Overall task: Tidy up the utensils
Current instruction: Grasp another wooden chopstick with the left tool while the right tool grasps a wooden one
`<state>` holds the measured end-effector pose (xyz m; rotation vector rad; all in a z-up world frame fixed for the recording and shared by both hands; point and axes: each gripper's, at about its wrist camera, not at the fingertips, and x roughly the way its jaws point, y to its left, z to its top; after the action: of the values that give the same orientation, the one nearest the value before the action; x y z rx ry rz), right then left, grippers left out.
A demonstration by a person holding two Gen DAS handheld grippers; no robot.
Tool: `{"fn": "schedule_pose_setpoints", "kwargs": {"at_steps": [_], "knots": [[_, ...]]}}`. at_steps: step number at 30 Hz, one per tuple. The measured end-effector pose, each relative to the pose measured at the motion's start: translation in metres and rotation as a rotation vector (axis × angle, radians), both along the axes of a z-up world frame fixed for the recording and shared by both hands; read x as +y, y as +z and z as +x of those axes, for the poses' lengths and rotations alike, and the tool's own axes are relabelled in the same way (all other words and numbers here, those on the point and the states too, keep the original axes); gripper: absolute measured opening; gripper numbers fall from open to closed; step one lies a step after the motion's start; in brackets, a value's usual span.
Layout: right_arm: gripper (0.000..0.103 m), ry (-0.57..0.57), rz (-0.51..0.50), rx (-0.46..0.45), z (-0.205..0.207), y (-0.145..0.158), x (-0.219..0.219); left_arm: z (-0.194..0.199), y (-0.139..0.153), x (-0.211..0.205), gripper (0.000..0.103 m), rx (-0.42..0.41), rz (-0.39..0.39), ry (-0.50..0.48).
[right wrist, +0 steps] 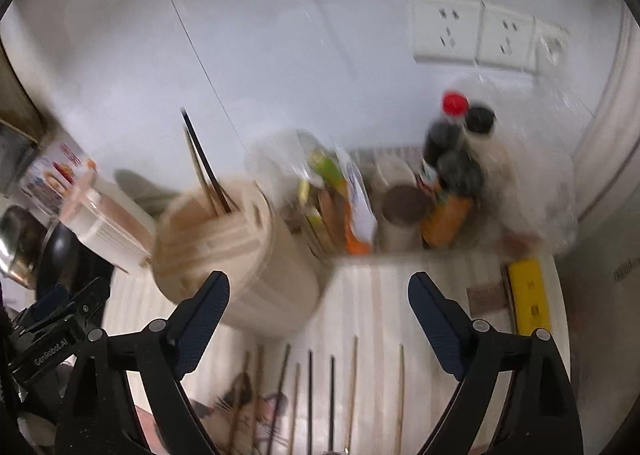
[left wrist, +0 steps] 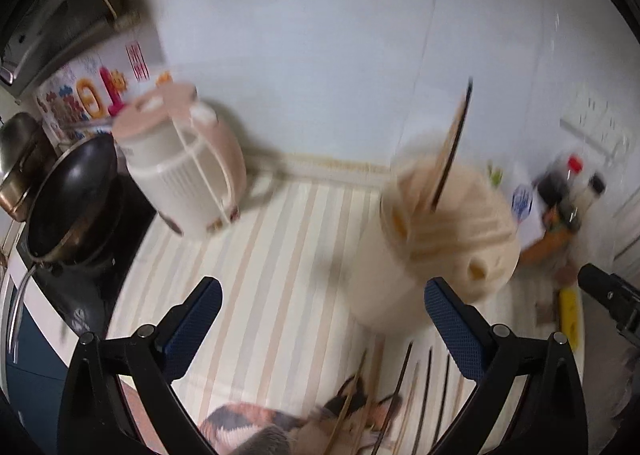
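Observation:
A round beige utensil holder [left wrist: 436, 231] [right wrist: 236, 255] stands on the striped counter mat [left wrist: 280, 275], with two chopsticks [left wrist: 454, 143] [right wrist: 206, 167] poking up from its slotted top. Several loose chopsticks [left wrist: 424, 395] [right wrist: 332, 395], dark and wooden, lie on the mat in front of the holder, near the counter's front edge. My left gripper [left wrist: 322, 299] hangs open above the mat, left of the holder, nothing between its fingers. My right gripper [right wrist: 320, 295] is open too, above the loose chopsticks, with the holder just left of its left finger [right wrist: 208, 307].
A pink and white electric kettle [left wrist: 180, 171] and a black pan [left wrist: 76, 199] on a cooktop sit at the left. Sauce bottles [right wrist: 452, 175], packets and a plastic bag [right wrist: 532, 191] crowd the back right corner below wall sockets [right wrist: 480, 35]. A yellow box [right wrist: 528, 295] lies at the right.

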<state>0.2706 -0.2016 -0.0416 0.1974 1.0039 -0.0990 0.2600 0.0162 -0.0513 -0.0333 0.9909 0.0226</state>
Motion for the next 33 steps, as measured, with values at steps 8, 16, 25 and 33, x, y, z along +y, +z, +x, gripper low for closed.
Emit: {"fn": "schedule_pose_setpoints", "kwargs": {"at_steps": [8,16,25,33], "knots": [[0.089,-0.030,-0.025,0.168,-0.025,-0.076,-0.001,-0.019,-0.076,-0.011,0.103,0.147,0.094,-0.039],[0.054,-0.031,0.012,0.311,-0.044,-0.146,0.004,-0.033,-0.134,-0.027,0.103,0.272,0.148,-0.103],[0.051,-0.062,0.029,0.411,-0.056,-0.190,0.006,-0.037,-0.175,-0.033,0.097,0.363,0.127,-0.141],[0.050,-0.061,0.032,0.469,-0.056,-0.211,0.005,-0.037,-0.202,-0.034,0.066,0.428,0.117,-0.189]]}}
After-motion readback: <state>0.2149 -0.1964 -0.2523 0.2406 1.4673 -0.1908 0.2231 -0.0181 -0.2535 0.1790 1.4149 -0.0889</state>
